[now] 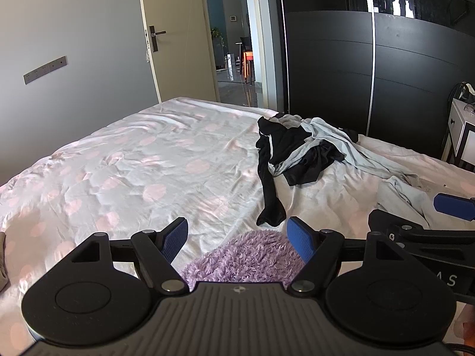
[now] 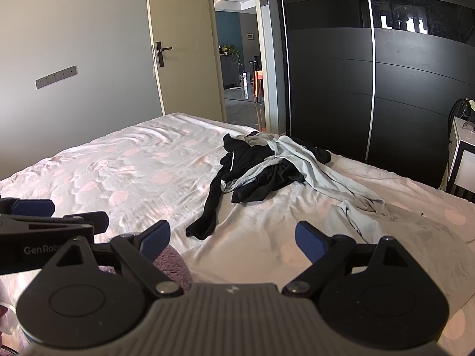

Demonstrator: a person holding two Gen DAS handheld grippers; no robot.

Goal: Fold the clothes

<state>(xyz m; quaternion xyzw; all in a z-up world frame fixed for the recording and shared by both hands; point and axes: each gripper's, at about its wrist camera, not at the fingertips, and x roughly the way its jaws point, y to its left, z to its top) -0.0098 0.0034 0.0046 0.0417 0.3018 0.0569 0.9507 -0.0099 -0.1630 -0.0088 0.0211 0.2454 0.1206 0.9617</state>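
Far left, a grey wall with a switch panel (image 2: 56,76), then a cream door (image 2: 184,44) standing ajar. Down low, the left tongs (image 1: 237,238) hang spread wide, gripping nothing, blue pads (image 1: 175,238) hovering over a fluffy purple garment (image 1: 246,258) on the bed (image 1: 133,160). On that tool's side, partly hidden lettering reads "GenRob" in the right wrist view. Moving along, the right tongs (image 2: 233,238) gape too, empty above the pink-spotted sheet. Beyond them, mid-bed, sits the pile of black and grey clothes (image 2: 261,166), one black leg trailing toward the tongs. Farther right, the dark wardrobe (image 2: 371,74) and a white nightstand (image 2: 463,160).
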